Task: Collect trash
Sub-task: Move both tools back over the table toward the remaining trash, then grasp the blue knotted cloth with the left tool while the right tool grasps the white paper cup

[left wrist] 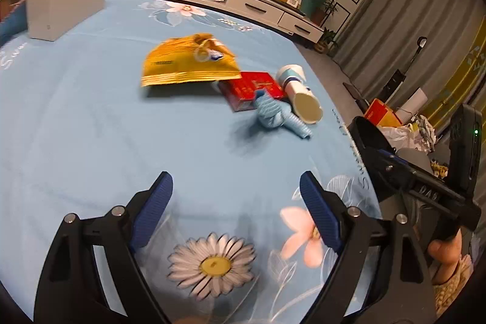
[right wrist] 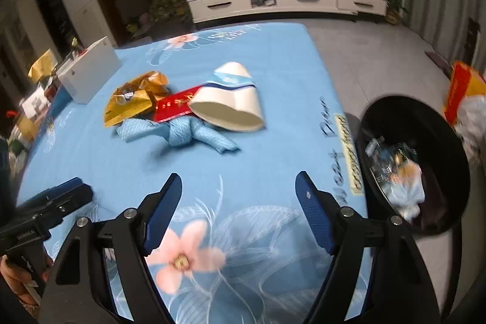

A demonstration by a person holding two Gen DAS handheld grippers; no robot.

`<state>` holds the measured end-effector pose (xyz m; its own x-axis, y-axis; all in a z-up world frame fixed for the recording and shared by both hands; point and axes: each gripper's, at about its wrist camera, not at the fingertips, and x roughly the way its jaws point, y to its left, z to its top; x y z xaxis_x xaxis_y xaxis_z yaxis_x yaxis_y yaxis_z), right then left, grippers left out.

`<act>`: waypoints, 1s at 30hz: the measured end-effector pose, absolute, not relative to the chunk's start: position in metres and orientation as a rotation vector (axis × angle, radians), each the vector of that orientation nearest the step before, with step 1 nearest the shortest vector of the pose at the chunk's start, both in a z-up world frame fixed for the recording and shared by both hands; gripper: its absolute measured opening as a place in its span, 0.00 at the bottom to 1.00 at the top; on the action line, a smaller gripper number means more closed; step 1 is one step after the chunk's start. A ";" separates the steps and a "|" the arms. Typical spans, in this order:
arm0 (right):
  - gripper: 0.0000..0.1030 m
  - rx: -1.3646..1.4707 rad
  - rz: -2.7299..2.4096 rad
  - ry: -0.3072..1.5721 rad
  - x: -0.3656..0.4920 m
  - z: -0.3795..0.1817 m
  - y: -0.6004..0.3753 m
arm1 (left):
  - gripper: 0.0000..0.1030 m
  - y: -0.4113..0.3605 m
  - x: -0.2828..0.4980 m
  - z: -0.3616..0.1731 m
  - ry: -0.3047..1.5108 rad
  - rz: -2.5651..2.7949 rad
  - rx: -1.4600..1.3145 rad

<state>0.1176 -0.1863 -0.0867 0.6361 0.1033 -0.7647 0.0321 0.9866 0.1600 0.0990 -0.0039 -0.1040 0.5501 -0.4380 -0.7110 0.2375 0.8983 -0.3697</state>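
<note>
Both tongs, left (left wrist: 234, 202) and right (right wrist: 238, 202), are hanging open and empty. The squashed white paper cup (right wrist: 231, 99) is lying near the desk's right edge; a clumsy nudge could be knocking it onto the floor, missing the round black bin (right wrist: 425, 123).

Red packet (left wrist: 254, 87) partly covered by yellow bag (left wrist: 185, 63) and knotted blue cloth (left wrist: 275, 113). Contents of black bin (right wrist: 395, 111) smeared by blur, unidentifiable. Orange box (right wrist: 458, 87) cut off at frame edge. Small print on yellow bag unreadable.
</note>
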 end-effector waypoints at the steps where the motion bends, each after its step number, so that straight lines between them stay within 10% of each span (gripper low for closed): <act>1: 0.74 0.151 0.045 0.878 0.123 -0.087 -0.184 | 0.83 -0.007 0.105 -0.105 0.902 -0.407 -0.249; 16: 0.74 0.144 0.045 0.874 0.155 -0.107 -0.207 | 0.67 -0.067 0.187 -0.131 0.923 -0.437 -0.355; 30: 0.74 0.109 0.092 0.851 0.169 -0.104 -0.199 | 0.23 -0.068 0.187 -0.129 0.893 -0.451 -0.303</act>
<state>0.1692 -0.1988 -0.1043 0.6560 0.1247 -0.7444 -0.0372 0.9904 0.1331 0.1875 -0.0677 -0.1294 0.5430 -0.4971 -0.6768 0.2500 0.8651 -0.4348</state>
